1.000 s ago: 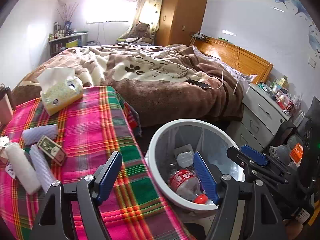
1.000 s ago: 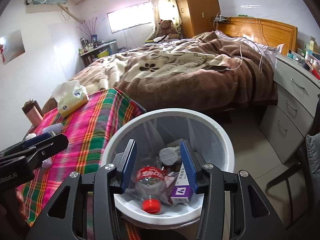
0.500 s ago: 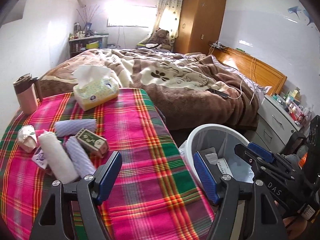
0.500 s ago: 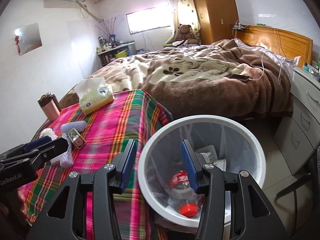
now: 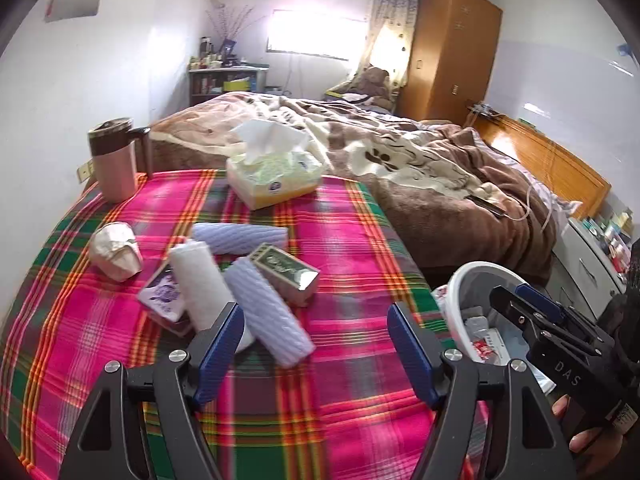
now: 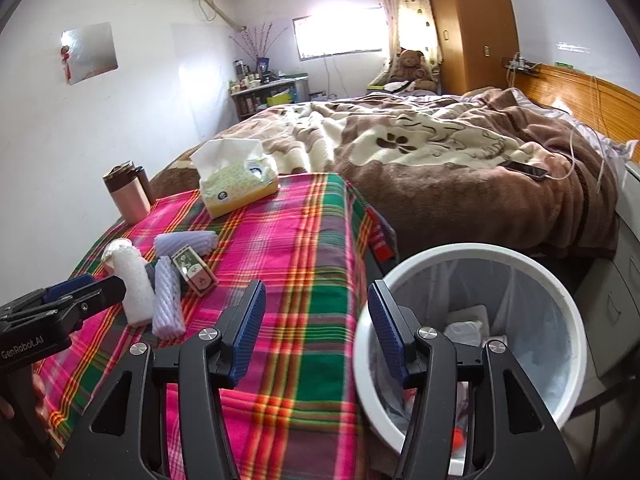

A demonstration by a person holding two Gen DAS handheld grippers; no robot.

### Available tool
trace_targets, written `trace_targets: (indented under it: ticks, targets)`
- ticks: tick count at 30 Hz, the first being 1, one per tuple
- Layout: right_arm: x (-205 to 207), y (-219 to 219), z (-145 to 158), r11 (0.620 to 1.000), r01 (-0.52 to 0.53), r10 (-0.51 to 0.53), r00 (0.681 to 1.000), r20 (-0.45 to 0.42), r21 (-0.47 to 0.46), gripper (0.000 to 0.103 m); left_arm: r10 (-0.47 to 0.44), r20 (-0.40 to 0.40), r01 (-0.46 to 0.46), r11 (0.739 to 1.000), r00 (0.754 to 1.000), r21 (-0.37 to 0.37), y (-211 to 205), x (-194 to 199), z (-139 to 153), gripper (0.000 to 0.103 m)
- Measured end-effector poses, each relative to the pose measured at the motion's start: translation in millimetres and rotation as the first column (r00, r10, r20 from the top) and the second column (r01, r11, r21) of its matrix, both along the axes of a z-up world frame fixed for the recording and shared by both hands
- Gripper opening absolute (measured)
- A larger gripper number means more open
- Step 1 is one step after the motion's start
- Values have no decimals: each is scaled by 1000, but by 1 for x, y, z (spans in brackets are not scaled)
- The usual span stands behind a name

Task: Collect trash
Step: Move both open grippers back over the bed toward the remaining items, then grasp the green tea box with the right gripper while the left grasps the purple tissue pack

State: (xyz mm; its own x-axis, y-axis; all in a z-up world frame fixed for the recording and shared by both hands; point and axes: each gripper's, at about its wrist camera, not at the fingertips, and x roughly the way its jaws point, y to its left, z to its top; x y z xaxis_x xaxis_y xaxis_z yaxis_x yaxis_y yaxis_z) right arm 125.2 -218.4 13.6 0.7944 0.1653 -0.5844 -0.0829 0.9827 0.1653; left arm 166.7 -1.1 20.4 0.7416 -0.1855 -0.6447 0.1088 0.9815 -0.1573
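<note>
On the plaid tablecloth (image 5: 352,240) lie a crumpled paper ball (image 5: 115,250), a white roll (image 5: 202,284), two lavender ribbed rolls (image 5: 272,312), a small green-gold box (image 5: 285,272) and a purple packet (image 5: 164,294). My left gripper (image 5: 314,344) hangs open just short of the nearer lavender roll, with nothing between its fingers. The white bin (image 6: 472,250), lined with a clear bag and holding trash, stands off the table's right edge. My right gripper (image 6: 318,320) is over the table's corner beside the bin; its jaws are opening and hold nothing.
A tissue box (image 5: 276,176) and a pink lidded mug (image 5: 116,164) stand at the table's far side. Beyond is a bed with a brown blanket (image 6: 460,160), and a grey drawer unit (image 6: 624,272) stands right of the bin. A hand (image 5: 588,436) holds the right gripper.
Both views have swung left, away from the bin's inside and onto the table with its pile. The right gripper's jaws have spread wider. The left jaws keep the same gap.
</note>
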Motion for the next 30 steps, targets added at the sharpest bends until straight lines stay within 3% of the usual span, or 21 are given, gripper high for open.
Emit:
trace_targets:
  ticks: [17, 23, 30]
  targets:
    - [56, 83, -23, 976, -205, 198, 975, -104, -68, 56, 177, -58, -176, 984, 983, 14, 95, 14, -27, 74]
    - [72, 101, -28, 964, -249, 236, 962, -135, -93, 56, 204, -90, -203, 979, 975, 16, 116, 25, -40, 74]
    - [84, 117, -37, 945, -300, 278, 946, -165, -129, 56, 165, -104, -164, 986, 981, 18, 126, 44, -46, 74]
